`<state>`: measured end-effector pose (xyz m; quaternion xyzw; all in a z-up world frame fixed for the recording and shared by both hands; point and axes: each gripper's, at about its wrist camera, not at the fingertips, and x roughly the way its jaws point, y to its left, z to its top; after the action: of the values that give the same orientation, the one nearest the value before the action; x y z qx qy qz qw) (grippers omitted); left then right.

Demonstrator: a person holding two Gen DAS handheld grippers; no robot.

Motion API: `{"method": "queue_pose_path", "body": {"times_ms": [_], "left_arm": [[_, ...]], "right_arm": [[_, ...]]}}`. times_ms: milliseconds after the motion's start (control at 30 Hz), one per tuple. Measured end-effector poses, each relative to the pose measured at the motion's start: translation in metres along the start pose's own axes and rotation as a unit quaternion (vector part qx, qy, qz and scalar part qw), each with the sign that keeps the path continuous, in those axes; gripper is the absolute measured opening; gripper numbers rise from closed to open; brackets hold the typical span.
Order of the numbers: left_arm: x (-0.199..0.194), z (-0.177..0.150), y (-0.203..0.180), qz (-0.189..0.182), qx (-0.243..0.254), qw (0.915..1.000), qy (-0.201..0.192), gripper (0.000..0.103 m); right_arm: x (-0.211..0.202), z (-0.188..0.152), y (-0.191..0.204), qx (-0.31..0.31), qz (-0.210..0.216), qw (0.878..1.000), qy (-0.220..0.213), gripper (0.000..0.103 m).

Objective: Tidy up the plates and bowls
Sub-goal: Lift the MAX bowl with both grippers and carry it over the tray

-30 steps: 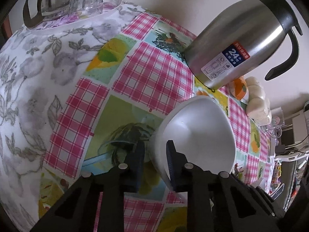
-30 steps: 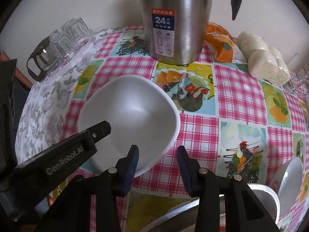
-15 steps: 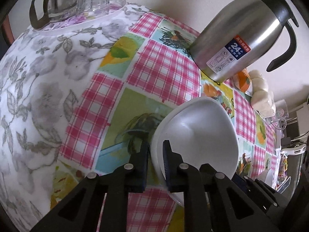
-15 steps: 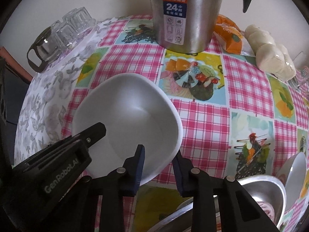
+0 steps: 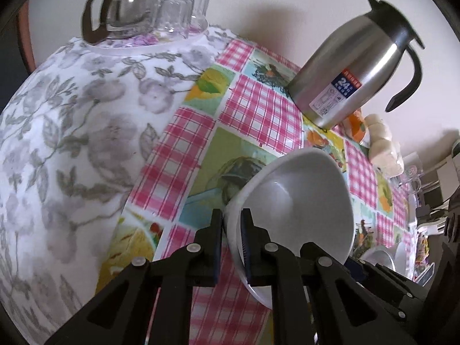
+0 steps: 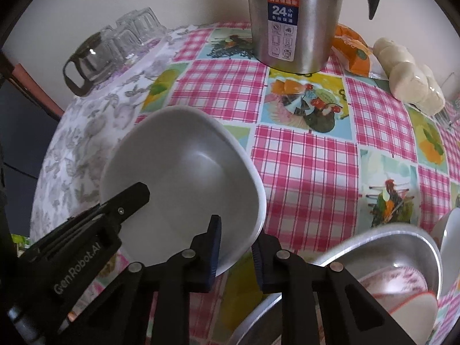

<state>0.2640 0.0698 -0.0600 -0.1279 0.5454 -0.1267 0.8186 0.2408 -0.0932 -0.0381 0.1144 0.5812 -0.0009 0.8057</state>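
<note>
A large white bowl (image 5: pixel 302 198) is held above the checked tablecloth. My left gripper (image 5: pixel 231 230) is shut on its near rim, one finger inside and one outside. My right gripper (image 6: pixel 235 238) is shut on the rim at the opposite side of the same bowl (image 6: pixel 184 178). The left gripper's finger (image 6: pixel 126 201) shows inside the bowl in the right wrist view. A metal basin (image 6: pixel 388 247) at lower right holds a patterned bowl (image 6: pixel 402 293), and a white bowl (image 6: pixel 451 235) leans beside it.
A steel thermos jug (image 6: pixel 293 17) stands at the back by the wall. A glass pot (image 5: pixel 118 14) and upturned glasses (image 5: pixel 181 8) sit on a tray at the back left. An orange packet (image 6: pixel 353 49) and a bag of buns (image 6: pixel 408 72) lie at the back right.
Both grippers have closed on the white bowl's rim. The bowl has lifted off the cloth and come toward the cameras.
</note>
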Motion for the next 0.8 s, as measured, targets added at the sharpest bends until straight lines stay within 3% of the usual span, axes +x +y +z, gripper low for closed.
{"method": "queue_pose_path", "body": {"times_ms": [333, 533, 800], "left_arm": [[-0.061, -0.026, -0.014, -0.025, -0.033, 0.9971, -0.064, 0.013], [-0.100, -0.041, -0.041, -0.028, -0.018, 0.9946, -0.099, 0.013], [-0.123, -0.069, -0.077, -0.041, -0.001, 0.9913, -0.125, 0.013]], "right_arm": [[-0.066, -0.022, 0.003, -0.018, 0.008, 0.997, -0.078, 0.022], [-0.109, -0.037, -0.011, -0.009, 0.024, 0.992, -0.123, 0.022], [-0.148, -0.069, -0.035, 0.014, 0.031, 0.985, -0.171, 0.022]]}}
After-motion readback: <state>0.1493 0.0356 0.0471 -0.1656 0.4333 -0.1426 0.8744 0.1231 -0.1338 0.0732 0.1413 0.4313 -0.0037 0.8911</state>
